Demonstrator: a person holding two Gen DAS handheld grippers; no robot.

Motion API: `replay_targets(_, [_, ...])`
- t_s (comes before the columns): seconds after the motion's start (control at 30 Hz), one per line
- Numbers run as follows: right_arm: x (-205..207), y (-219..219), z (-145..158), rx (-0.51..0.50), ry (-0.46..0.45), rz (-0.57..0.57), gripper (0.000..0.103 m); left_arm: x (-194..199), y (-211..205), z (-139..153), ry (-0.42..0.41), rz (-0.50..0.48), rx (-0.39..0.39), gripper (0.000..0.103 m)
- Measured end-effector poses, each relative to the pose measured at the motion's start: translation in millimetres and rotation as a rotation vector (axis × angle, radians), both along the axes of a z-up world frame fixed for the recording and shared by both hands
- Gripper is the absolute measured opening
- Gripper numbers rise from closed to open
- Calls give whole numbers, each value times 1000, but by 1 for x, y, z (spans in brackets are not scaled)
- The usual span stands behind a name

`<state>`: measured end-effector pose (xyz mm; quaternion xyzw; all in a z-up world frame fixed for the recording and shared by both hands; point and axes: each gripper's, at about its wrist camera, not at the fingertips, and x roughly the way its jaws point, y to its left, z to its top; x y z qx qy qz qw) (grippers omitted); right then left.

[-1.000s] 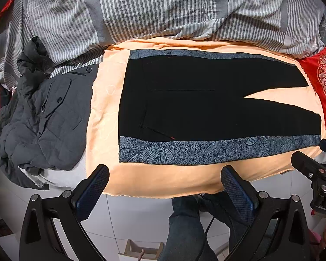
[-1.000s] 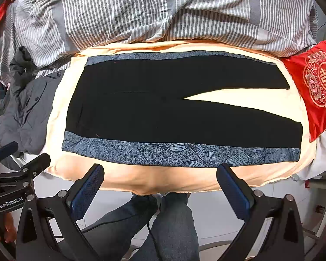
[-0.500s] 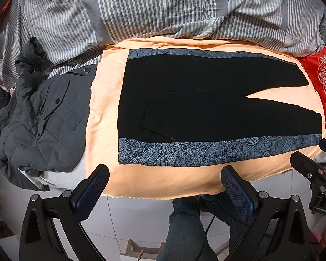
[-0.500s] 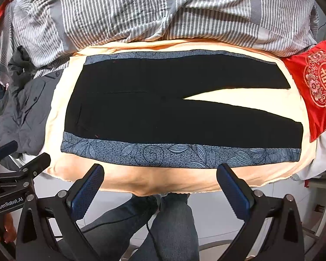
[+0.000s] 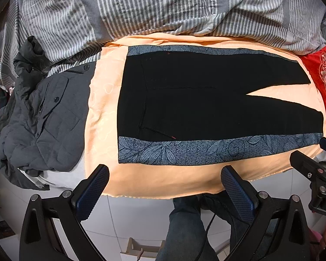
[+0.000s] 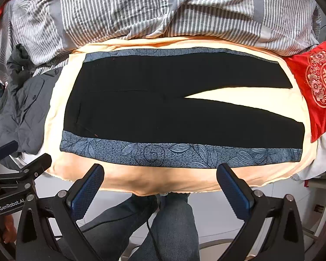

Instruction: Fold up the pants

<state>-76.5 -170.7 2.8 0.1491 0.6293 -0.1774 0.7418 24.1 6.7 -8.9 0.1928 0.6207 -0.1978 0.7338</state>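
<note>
- Little had moved; both grippers hovered short of the bed's near edge.
- Pants (image 5: 206,100) lay flat, long axis left-right, waistband nearer left gripper (image 5: 163,187).
- Hems lay nearer right gripper (image 6: 160,184).
- Both sets of fingers stood apart, empty.

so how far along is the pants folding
Done: the black pants with blue floral side stripes lie spread flat on the peach blanket, legs apart in a V. In hand: nothing; the left gripper and right gripper hang open at the near edge, touching no cloth. Left: every fold, likely starting with laying one leg over the other.
</note>
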Motion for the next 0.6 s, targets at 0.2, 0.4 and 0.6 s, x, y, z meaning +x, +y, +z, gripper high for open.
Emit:
replay_targets(0.2, [0,1,-2,2,10,11,103,-2,-2,-5,16,-2,-6,103])
replay_targets(0.4, [-2,-4,-3,3,15,7,103,-2,-1,-5,21,6,-6,103])
replay_targets(0.6, [-3,-7,-2,-2,16,7,103,-2,-3,-5,18,11,-3,103])
